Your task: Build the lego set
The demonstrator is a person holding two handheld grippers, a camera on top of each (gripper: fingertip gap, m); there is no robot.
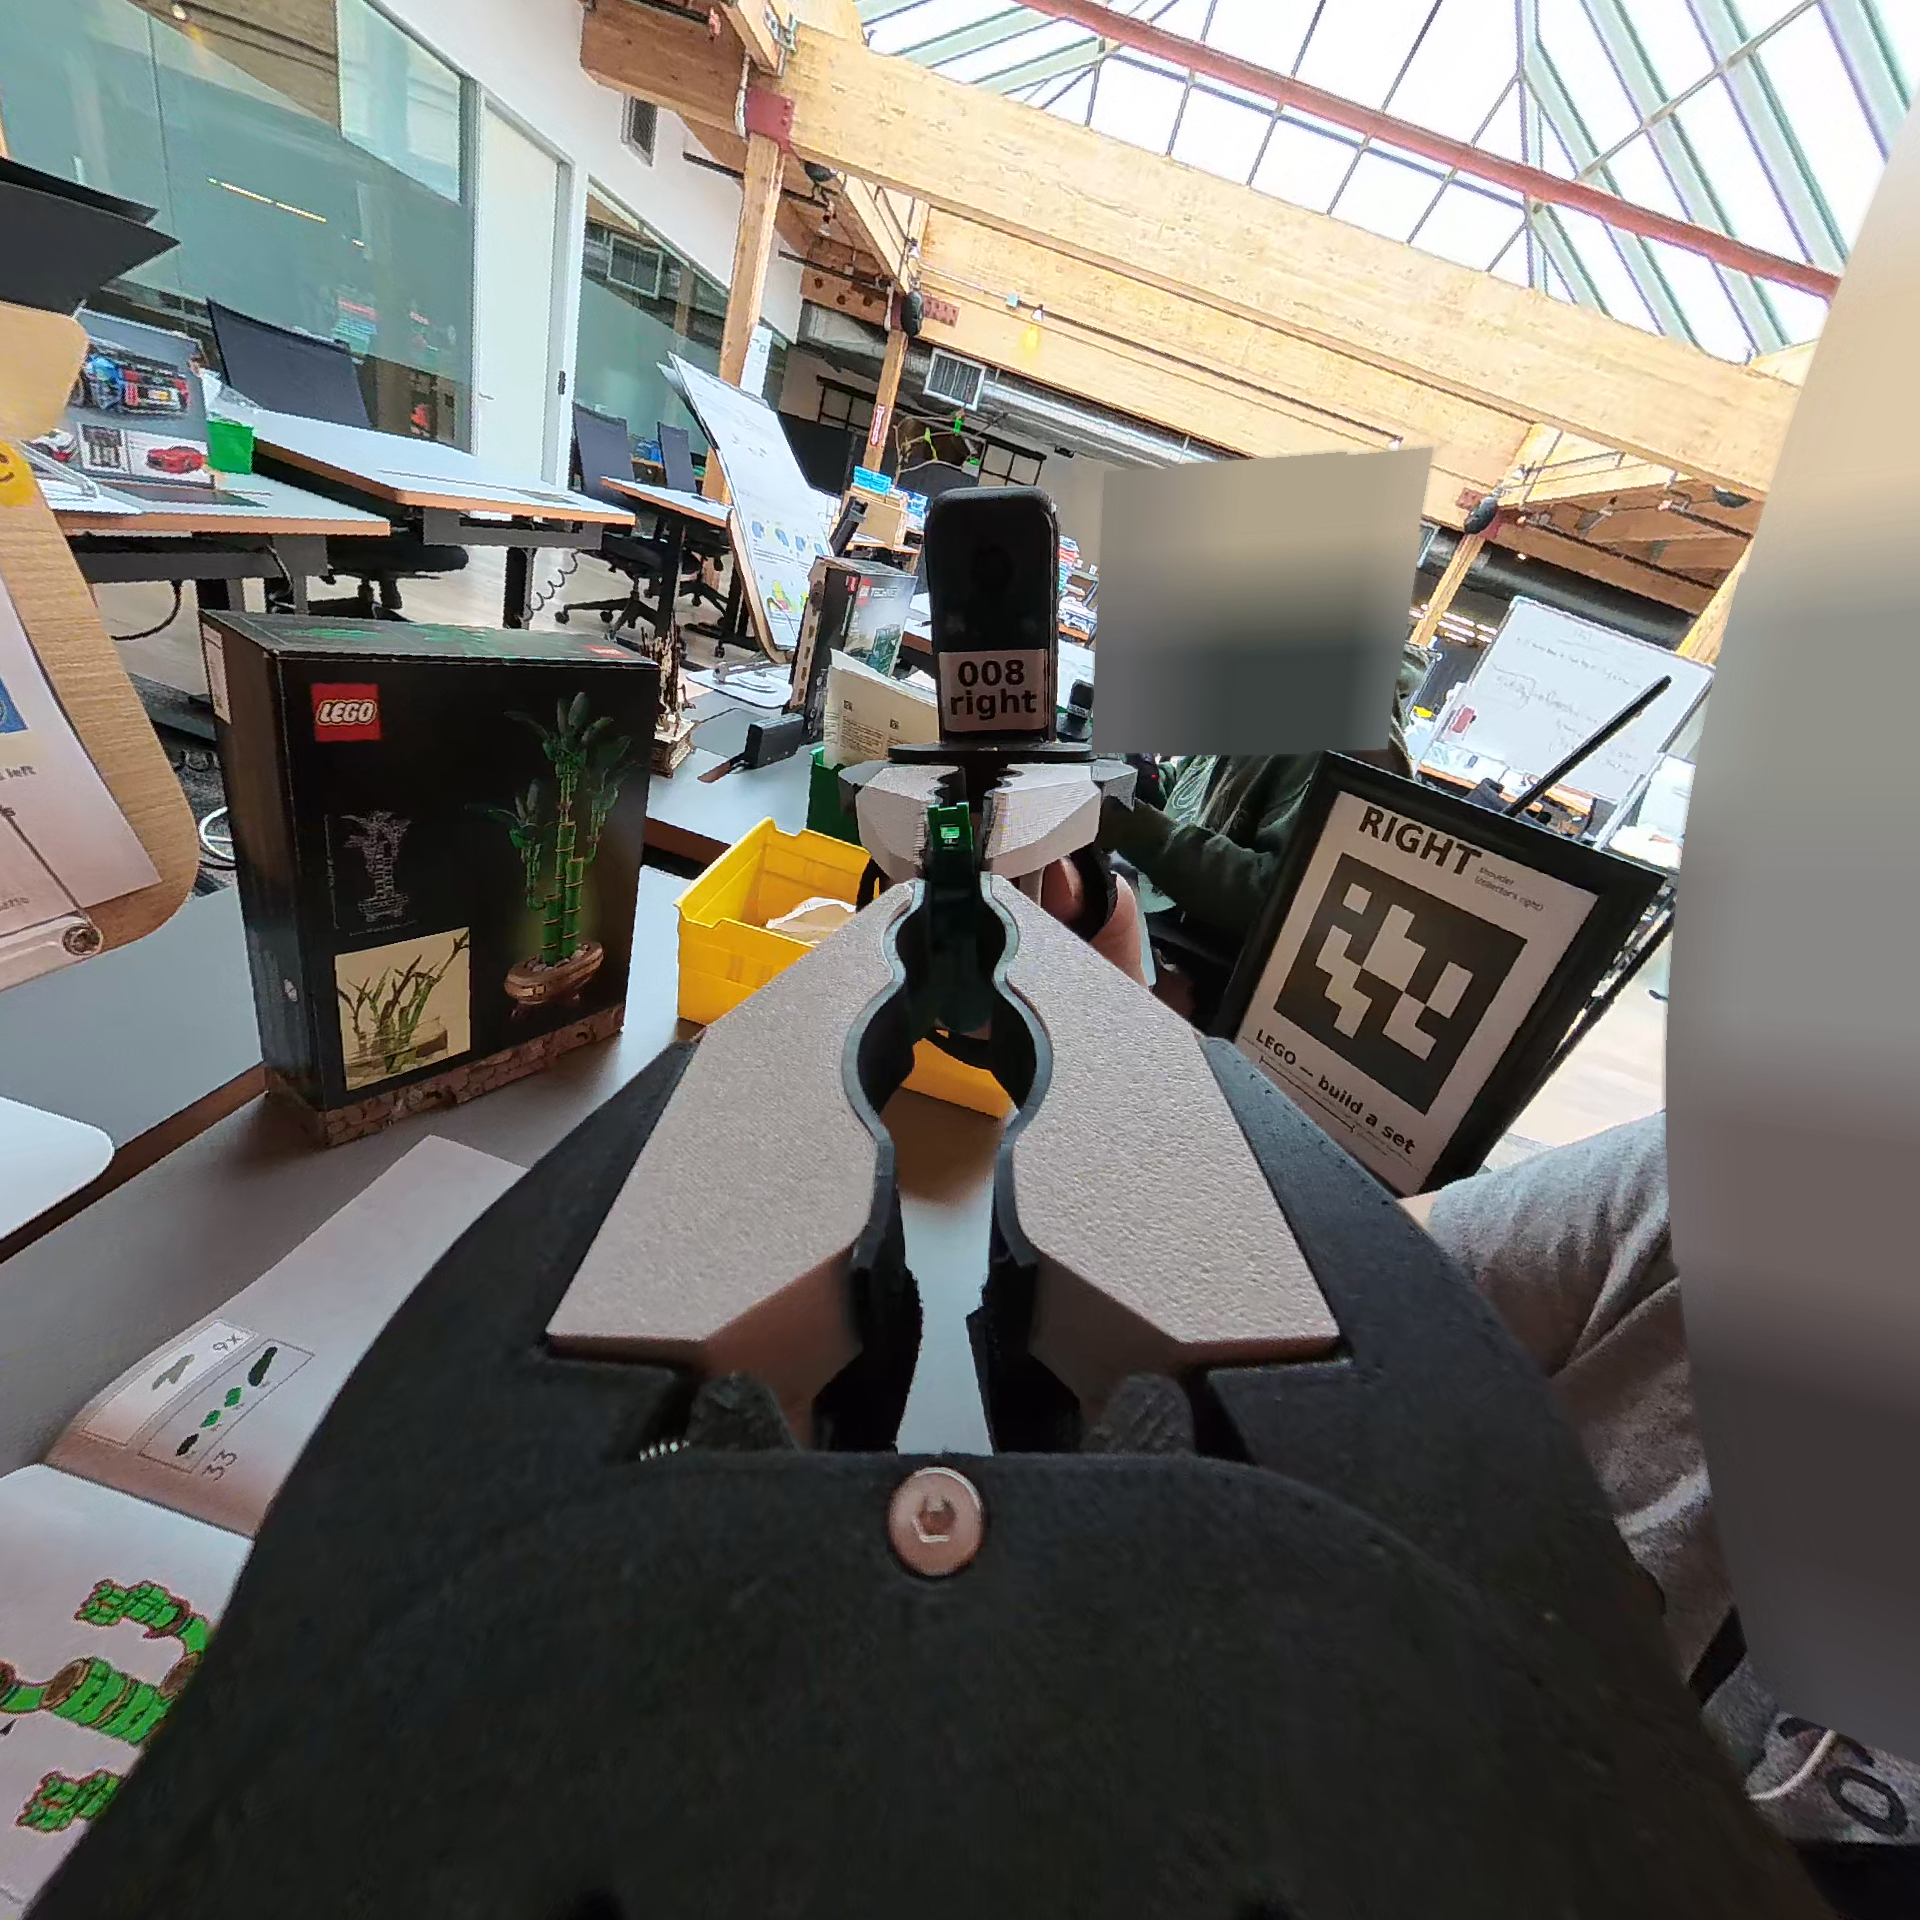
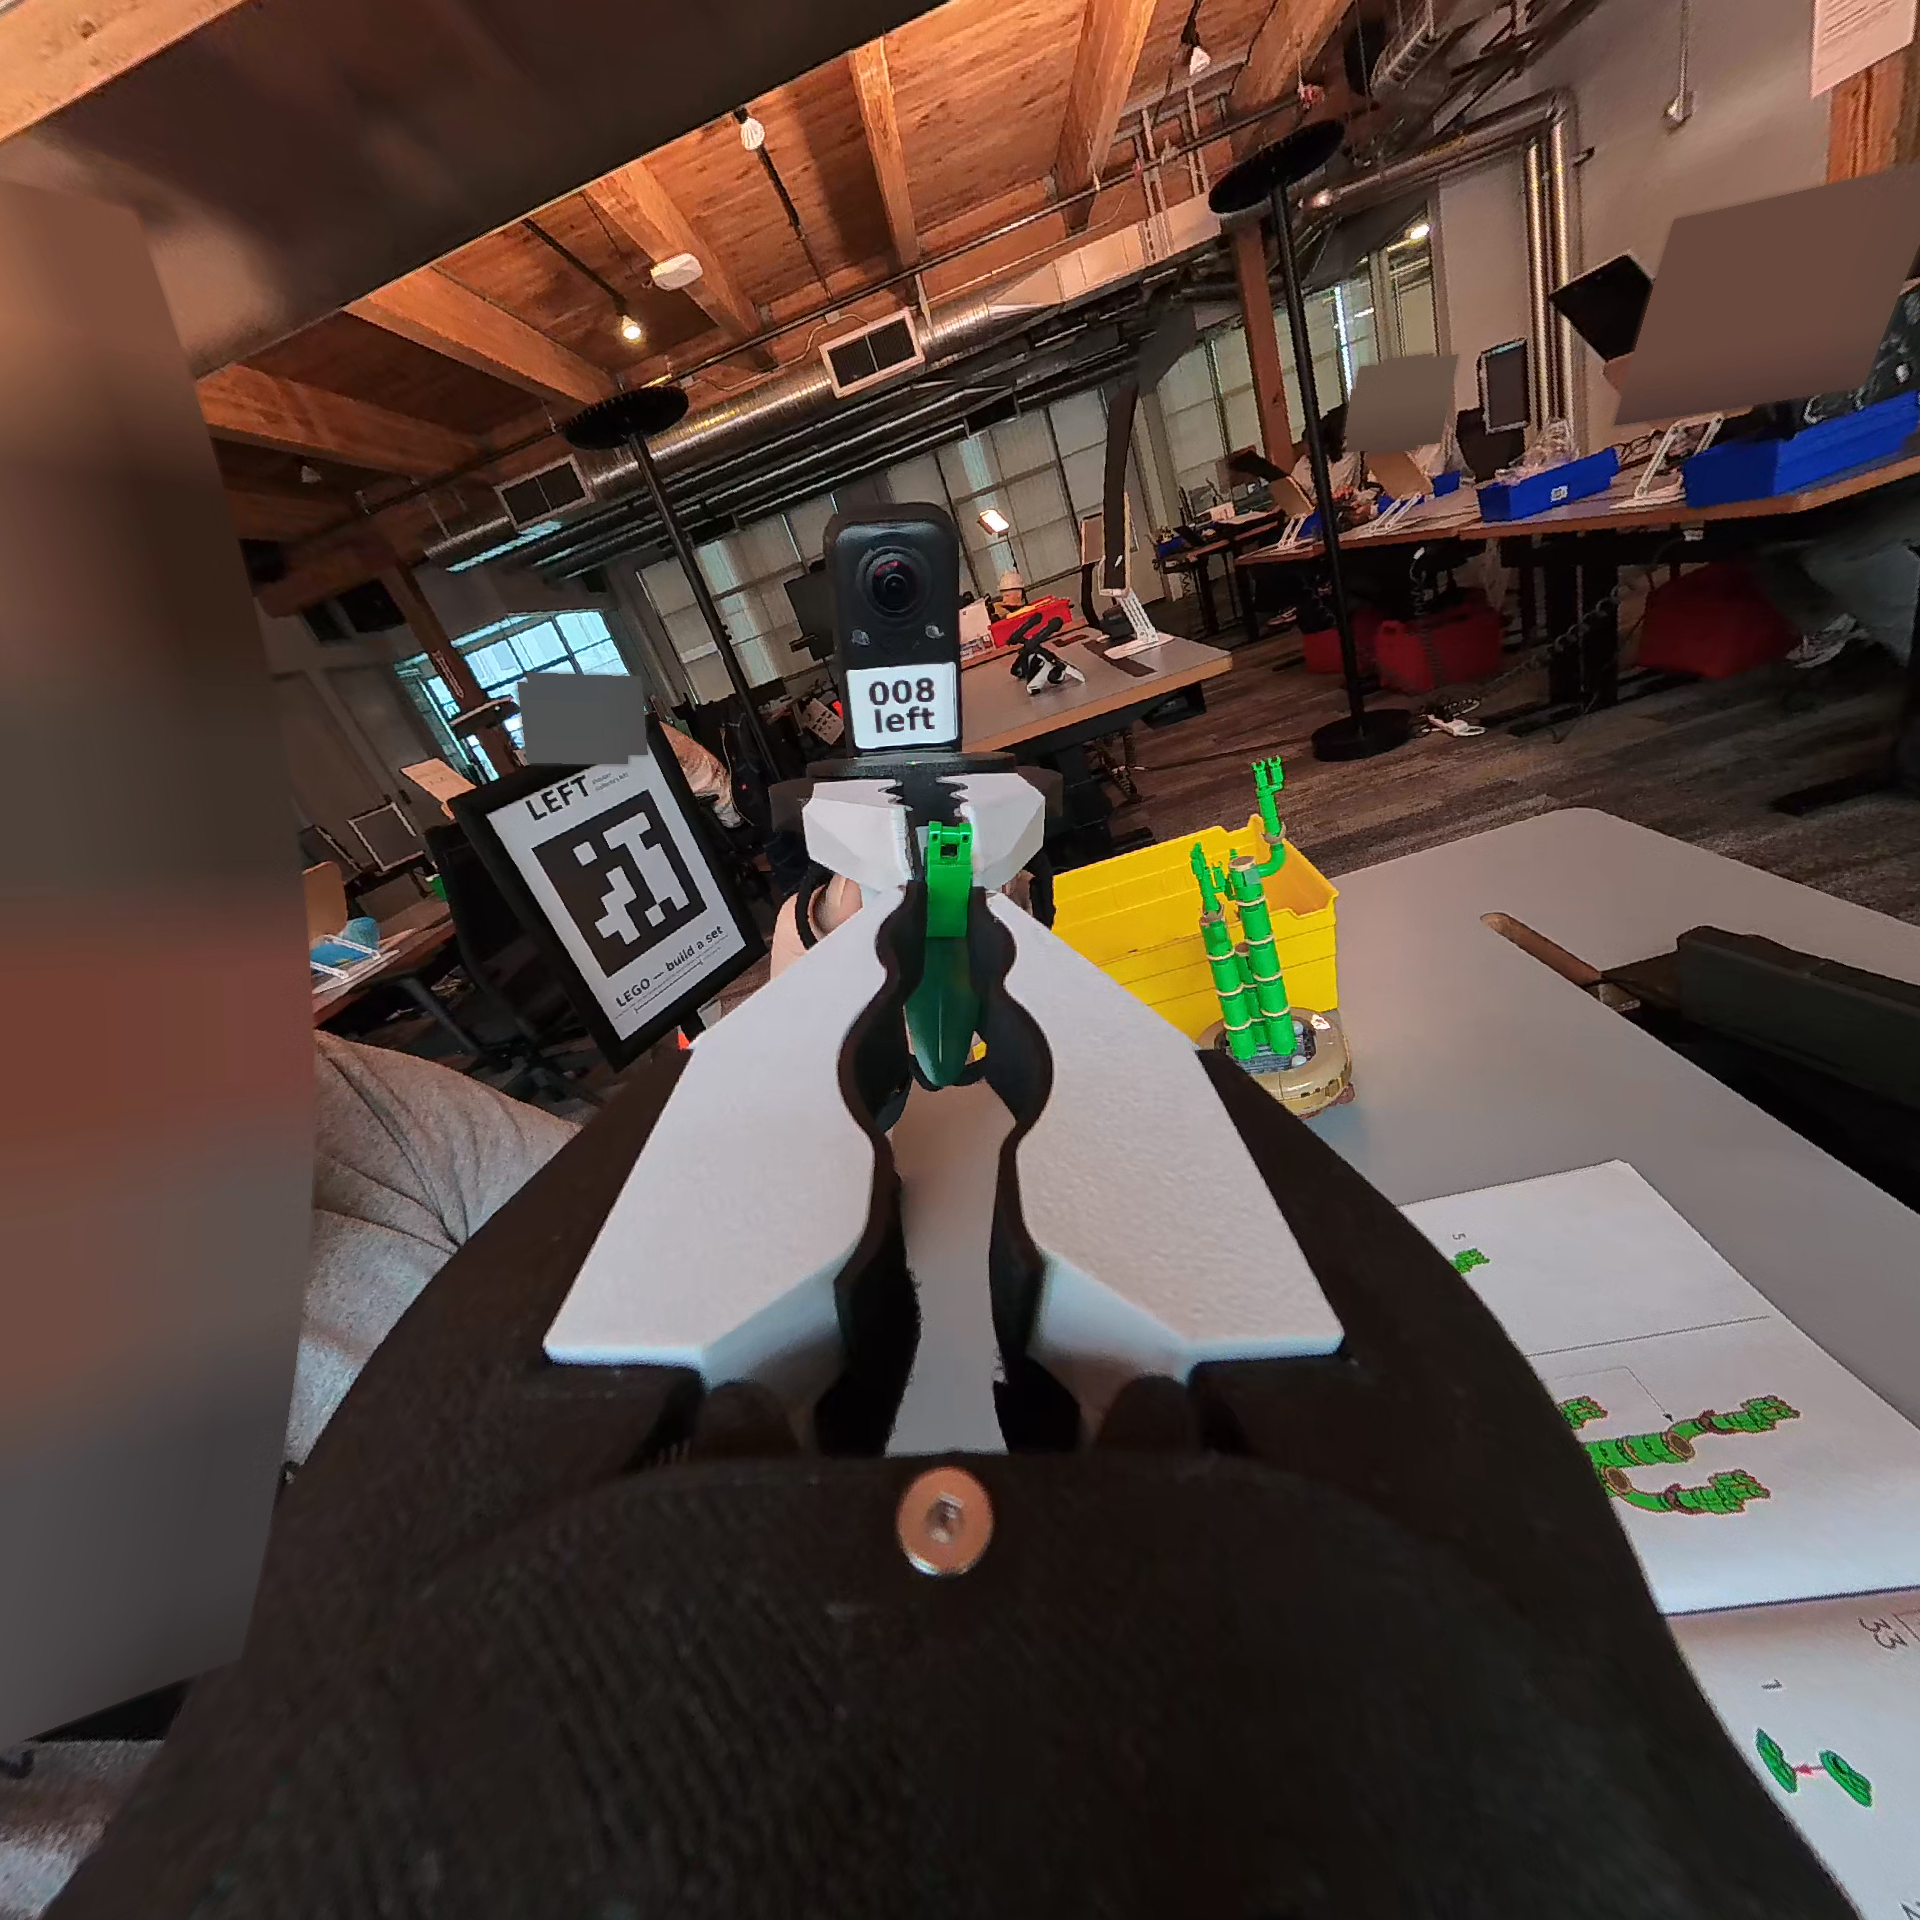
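Observation:
My two grippers face each other tip to tip above the table edge. My left gripper (image 1: 951,904) is shut on a dark green leaf piece (image 1: 951,966). A small bright green piece (image 1: 948,828) sits at its far end, in the jaws of the right gripper (image 1: 951,816). In the right wrist view my right gripper (image 2: 945,909) is shut on a green leaf piece (image 2: 940,997) whose bright green end (image 2: 948,847) reaches the left gripper (image 2: 927,826). The partly built bamboo model (image 2: 1247,966) stands on its tan base (image 2: 1283,1075) on the table.
A yellow bin (image 1: 753,920) (image 2: 1132,914) stands behind the grippers. The set's box (image 1: 436,862) stands upright at the left. An open instruction booklet (image 1: 166,1455) (image 2: 1662,1382) lies on the grey table (image 2: 1558,987). Framed marker signs (image 1: 1423,966) (image 2: 613,894) stand close by. The grippers are tip to tip, or close to it.

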